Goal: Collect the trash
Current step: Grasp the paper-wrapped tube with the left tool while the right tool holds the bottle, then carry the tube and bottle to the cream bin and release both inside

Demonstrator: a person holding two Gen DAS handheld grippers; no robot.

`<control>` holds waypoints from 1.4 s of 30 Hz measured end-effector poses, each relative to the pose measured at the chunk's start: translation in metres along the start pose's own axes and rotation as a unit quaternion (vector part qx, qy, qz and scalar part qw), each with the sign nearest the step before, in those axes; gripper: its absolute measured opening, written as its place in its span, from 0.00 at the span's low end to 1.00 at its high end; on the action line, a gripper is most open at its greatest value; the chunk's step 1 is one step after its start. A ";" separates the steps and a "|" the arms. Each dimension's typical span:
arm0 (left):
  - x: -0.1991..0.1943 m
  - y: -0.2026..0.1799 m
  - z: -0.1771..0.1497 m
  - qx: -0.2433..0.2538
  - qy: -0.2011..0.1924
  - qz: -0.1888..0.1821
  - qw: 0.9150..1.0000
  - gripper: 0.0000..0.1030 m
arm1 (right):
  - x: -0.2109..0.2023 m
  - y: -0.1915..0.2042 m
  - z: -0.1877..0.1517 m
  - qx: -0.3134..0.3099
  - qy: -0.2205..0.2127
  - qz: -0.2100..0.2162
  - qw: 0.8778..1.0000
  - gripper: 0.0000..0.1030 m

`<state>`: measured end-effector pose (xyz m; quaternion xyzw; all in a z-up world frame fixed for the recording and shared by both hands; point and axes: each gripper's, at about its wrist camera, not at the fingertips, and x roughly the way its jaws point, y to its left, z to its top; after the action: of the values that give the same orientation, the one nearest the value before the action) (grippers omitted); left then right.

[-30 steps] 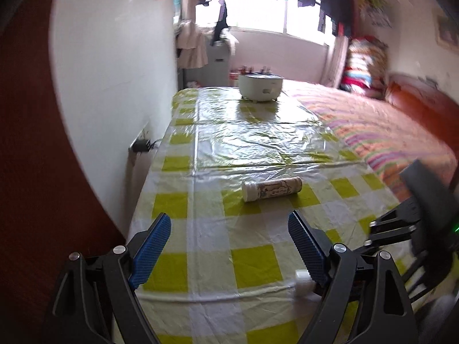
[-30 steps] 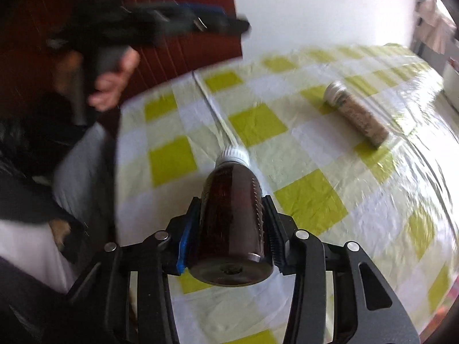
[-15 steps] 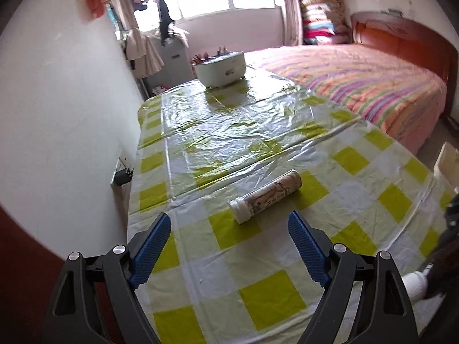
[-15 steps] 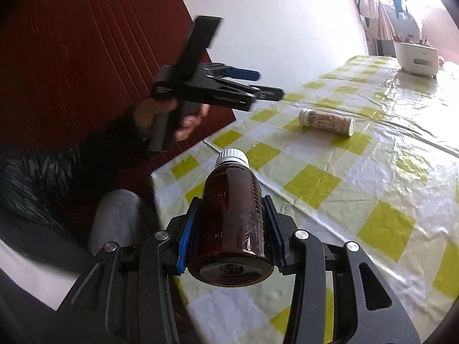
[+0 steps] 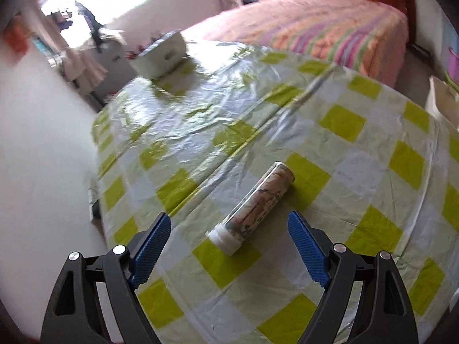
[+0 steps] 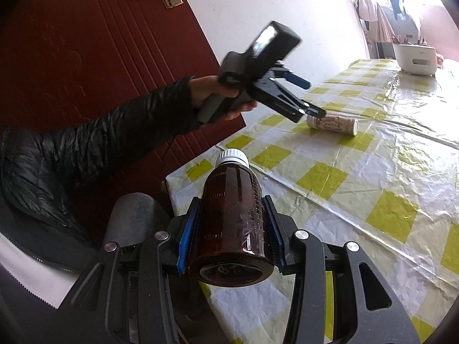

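Left gripper [image 5: 229, 238] is brought down & rolled toward tube [image 5: 252, 210] on checked cloth [image 5: 358, 149]; jaws wide apart, tube lined up between, untouched. Brown bottle [image 6: 232, 223] is kept clamped in right gripper [image 6: 232, 229], nearer cloth's edge. Grab judged next.

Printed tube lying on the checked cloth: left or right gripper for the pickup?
Left. The left gripper is open and lined up just short of the tube; the right gripper is already clamped on the brown bottle.
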<state>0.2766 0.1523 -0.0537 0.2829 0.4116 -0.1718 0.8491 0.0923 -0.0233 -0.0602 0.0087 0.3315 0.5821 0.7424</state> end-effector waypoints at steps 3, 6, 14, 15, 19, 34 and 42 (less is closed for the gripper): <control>0.012 -0.002 0.008 0.028 0.017 -0.008 0.999 0.79 | -0.004 0.000 0.001 0.001 -0.004 0.002 1.000 0.40; 0.027 -0.004 0.014 0.041 0.045 -0.029 0.998 0.79 | -0.011 -0.001 0.001 0.005 -0.012 0.005 1.000 0.40; 0.057 -0.017 0.017 0.067 0.092 -0.052 0.992 0.75 | -0.029 -0.004 0.003 0.021 -0.040 0.012 0.999 0.41; 0.059 -0.016 0.018 0.059 0.096 -0.060 0.992 0.71 | -0.031 -0.004 0.003 0.022 -0.043 0.011 0.999 0.41; 0.059 -0.012 0.018 0.029 0.113 -0.093 0.989 0.48 | -0.036 -0.006 0.004 0.029 -0.052 0.006 0.998 0.41; 0.011 -0.057 -0.020 -0.057 0.075 -0.085 0.992 0.28 | -0.060 -0.023 0.005 0.067 -0.106 -0.049 0.991 0.41; -0.037 -0.062 -0.028 -0.172 -0.035 -0.075 0.982 0.28 | -0.074 -0.025 -0.002 0.088 -0.137 -0.083 0.983 0.41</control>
<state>0.2050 0.1232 -0.0590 0.0952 0.4250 -0.1714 0.8837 0.1054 -0.0969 -0.0365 0.1261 0.2764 0.4806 0.8226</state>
